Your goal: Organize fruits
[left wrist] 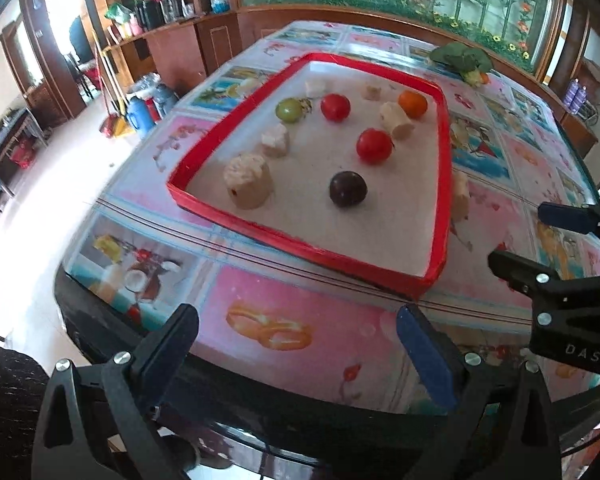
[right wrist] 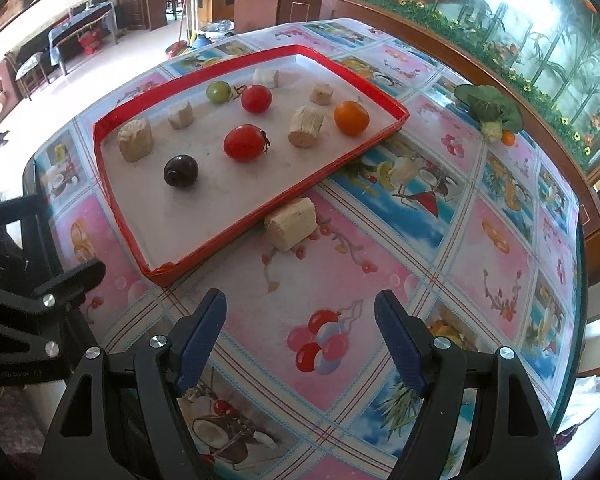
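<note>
A red-rimmed white tray (left wrist: pixel 300 247) (right wrist: pixel 228 235) lies on the table. In it sit a dark round fruit (left wrist: pixel 348 189) (right wrist: pixel 181 171), two red tomatoes (left wrist: pixel 374 146) (right wrist: pixel 246 142), a green fruit (left wrist: pixel 289 110) (right wrist: pixel 218 92), an orange one (left wrist: pixel 412 104) (right wrist: pixel 351 118) and several beige chunks (left wrist: pixel 249 180). One beige chunk (right wrist: pixel 290 222) (left wrist: pixel 460 196) lies outside, against the tray's right rim. My left gripper (left wrist: pixel 300 340) hovers open and empty before the tray's near edge. My right gripper (right wrist: pixel 300 332) (left wrist: pixel 536 240) is open and empty too, over the cloth short of that chunk.
A leafy green vegetable (left wrist: pixel 460 58) (right wrist: pixel 488 108) with a small orange fruit beside it lies at the table's far right. The table wears a glossy fruit-print cloth (right wrist: pixel 340 280). A wooden cabinet runs behind; floor and flasks (left wrist: pixel 140 114) lie to the left.
</note>
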Demonstrator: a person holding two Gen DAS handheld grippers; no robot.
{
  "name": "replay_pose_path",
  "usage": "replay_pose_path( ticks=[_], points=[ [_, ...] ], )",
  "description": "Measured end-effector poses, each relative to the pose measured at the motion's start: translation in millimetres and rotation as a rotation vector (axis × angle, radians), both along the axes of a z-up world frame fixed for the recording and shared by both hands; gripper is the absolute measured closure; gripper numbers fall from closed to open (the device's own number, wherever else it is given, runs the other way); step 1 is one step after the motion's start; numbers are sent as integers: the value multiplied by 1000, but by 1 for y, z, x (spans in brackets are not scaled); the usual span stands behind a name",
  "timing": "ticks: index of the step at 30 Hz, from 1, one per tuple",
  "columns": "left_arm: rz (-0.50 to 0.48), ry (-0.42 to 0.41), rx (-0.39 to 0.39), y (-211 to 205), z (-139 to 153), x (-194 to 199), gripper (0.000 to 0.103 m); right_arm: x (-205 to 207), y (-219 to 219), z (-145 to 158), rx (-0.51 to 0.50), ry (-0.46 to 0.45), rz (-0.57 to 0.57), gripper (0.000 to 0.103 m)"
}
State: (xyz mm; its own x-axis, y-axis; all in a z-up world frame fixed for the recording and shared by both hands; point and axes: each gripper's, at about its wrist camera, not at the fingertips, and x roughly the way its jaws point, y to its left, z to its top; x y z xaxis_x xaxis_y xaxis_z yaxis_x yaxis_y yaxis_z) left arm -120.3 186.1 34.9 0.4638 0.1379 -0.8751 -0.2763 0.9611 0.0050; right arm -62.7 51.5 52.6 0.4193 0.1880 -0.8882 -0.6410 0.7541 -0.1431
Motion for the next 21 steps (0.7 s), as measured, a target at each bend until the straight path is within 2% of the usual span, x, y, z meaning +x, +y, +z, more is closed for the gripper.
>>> replay_pose_path(
  ticks=[4, 10, 21],
  points=[
    [-17, 16, -31, -3, -4, 2, 3, 0, 2, -1, 3, 4, 1, 27],
    [-41, -5, -45, -11, -5, 3, 3, 1, 3, -2, 2, 7, 0, 27],
    [-56, 8, -55, -14, -4, 8, 3, 5, 3, -6, 1, 20, -6, 27]
  ],
)
